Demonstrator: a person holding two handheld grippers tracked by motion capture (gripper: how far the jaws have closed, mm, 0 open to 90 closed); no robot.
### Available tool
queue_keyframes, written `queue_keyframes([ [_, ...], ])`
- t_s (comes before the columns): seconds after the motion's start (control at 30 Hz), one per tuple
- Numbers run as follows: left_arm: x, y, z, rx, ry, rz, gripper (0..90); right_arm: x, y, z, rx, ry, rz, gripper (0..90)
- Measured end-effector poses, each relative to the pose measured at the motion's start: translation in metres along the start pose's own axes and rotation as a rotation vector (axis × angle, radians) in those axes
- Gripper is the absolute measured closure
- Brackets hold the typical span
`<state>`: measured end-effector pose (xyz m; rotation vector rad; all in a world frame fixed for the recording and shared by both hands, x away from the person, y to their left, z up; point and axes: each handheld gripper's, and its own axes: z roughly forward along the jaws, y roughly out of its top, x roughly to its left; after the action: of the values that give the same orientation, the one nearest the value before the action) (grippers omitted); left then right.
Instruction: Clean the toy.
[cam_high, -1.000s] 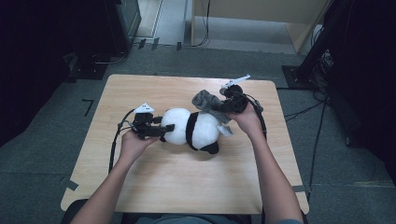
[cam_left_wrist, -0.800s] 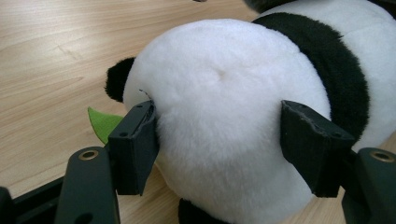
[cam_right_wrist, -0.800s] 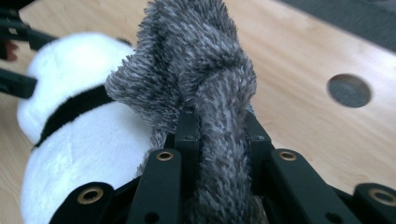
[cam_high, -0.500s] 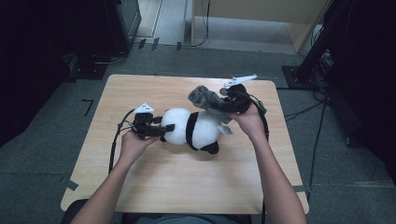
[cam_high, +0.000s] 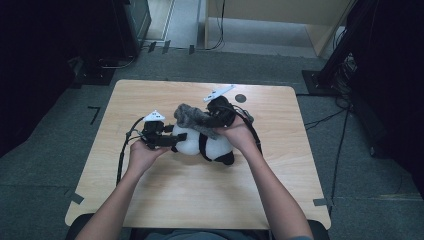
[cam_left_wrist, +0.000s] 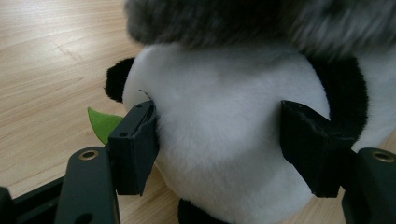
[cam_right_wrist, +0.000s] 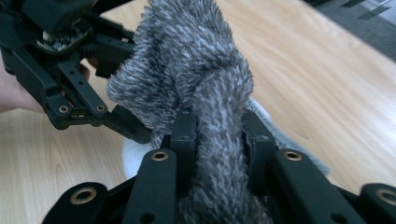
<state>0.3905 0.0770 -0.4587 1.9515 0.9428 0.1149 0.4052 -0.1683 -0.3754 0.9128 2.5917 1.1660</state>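
A black-and-white panda plush lies on the wooden table. My left gripper is shut on its white rounded end, one pad pressing in on each side. A green leaf pokes out beside the left pad. My right gripper holds a grey furry piece just above the panda. Its jaws have just been opening a little, but the fur still sits pinched between the pads. The fur hangs right over the left gripper's finger.
A small dark round mark lies on the table behind the right hand. Black cables trail from both grippers. Dark stands and equipment surround the table on the grey floor. Bare wood lies in front of the plush and to both sides.
The right gripper has carried the grey furry piece leftward, from behind the panda's right side to over its white end. The left gripper and the panda have stayed put.
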Motion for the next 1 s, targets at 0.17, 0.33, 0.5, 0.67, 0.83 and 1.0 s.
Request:
queue_keyframes([
  [0.17, 0.0, 0.0, 0.0, 0.001, -0.001, -0.001, 30.7, 0.008, 0.002, 0.017, 0.03, 0.03, -0.021, 61.5],
  [0.33, 0.0, 0.0, 0.0, 0.001, 0.0, -0.002, 30.7, 0.013, 0.005, 0.027, 0.009, 0.004, -0.058, 58.7],
  [0.5, 0.0, 0.0, 0.0, 0.003, 0.002, -0.003, 30.8, 0.01, 0.008, 0.035, 0.008, 0.005, 0.022, 59.0],
  [0.67, 0.0, 0.0, 0.0, 0.003, 0.005, -0.003, 30.9, 0.011, 0.007, 0.039, 0.011, -0.017, -0.013, 67.8],
  [0.83, 0.0, 0.0, 0.0, 0.012, 0.011, 0.0, 31.6, 0.005, 0.004, 0.041, 0.012, 0.009, 0.042, 70.0],
  [1.0, -0.001, 0.0, 0.001, 0.011, 0.018, 0.01, 32.9, 0.003, -0.004, 0.04, -0.012, 0.021, 0.02, 69.9],
])
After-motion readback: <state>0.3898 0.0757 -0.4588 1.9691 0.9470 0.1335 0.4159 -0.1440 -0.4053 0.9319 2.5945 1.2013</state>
